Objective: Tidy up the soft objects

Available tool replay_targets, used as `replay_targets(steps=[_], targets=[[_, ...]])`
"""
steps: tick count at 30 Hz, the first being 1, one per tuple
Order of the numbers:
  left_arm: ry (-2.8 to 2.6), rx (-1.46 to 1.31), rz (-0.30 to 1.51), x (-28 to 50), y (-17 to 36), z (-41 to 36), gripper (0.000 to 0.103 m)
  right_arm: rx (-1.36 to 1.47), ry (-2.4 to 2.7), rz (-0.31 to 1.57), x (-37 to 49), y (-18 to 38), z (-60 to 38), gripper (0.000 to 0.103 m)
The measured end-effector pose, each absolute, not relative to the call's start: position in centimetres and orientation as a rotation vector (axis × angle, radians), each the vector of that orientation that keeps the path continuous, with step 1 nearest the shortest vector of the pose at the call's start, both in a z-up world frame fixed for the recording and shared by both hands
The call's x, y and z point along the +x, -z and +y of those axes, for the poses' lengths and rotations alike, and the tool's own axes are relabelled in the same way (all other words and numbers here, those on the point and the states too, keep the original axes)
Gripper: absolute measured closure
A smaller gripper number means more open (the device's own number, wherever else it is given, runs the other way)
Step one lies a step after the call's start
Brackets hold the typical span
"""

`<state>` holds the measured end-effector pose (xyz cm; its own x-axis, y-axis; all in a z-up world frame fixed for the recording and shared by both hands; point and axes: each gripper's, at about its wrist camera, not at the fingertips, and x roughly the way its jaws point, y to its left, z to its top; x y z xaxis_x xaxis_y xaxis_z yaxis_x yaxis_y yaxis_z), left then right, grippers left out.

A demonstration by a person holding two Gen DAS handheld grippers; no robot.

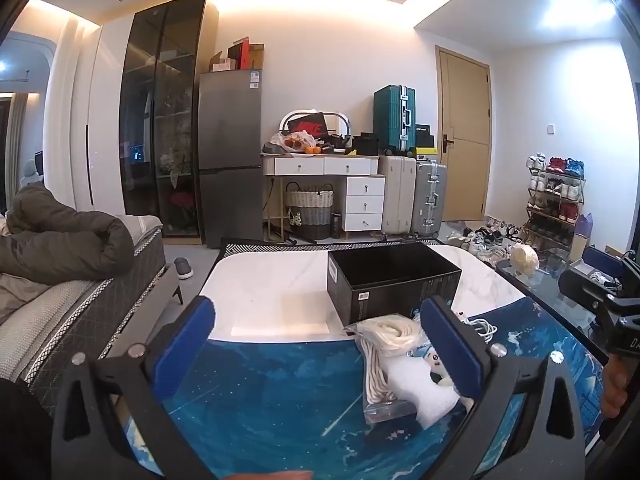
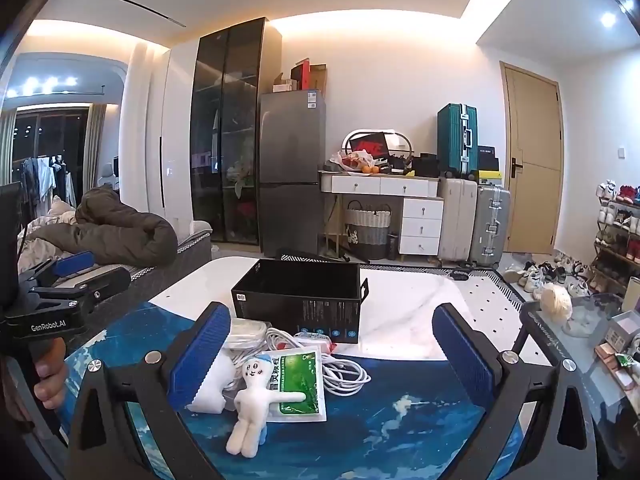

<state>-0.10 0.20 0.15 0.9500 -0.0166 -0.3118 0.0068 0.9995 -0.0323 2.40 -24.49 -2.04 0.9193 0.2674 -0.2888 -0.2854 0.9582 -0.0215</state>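
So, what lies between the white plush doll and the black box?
In the right wrist view, a green sachet and tangled white cables lie between the white plush doll and the black box.

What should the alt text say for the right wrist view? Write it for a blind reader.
The open right claw hovers over a blue mat holding a white doll, a green packet and white cables. Behind them an open black box stands on a white table; the left claw shows at the left edge.

the left gripper's right finger (image 1: 450, 344) hides most of the plush doll (image 1: 434, 360); box (image 1: 390, 280) label text unreadable.
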Motion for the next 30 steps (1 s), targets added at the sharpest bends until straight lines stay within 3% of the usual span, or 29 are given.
replay_targets(steps=[30], targets=[[0.017,-0.043,0.339,0.2,0.2,0.6,0.0,-0.056,-0.279,0.284,1.6,1.3,-23.8,0.0]])
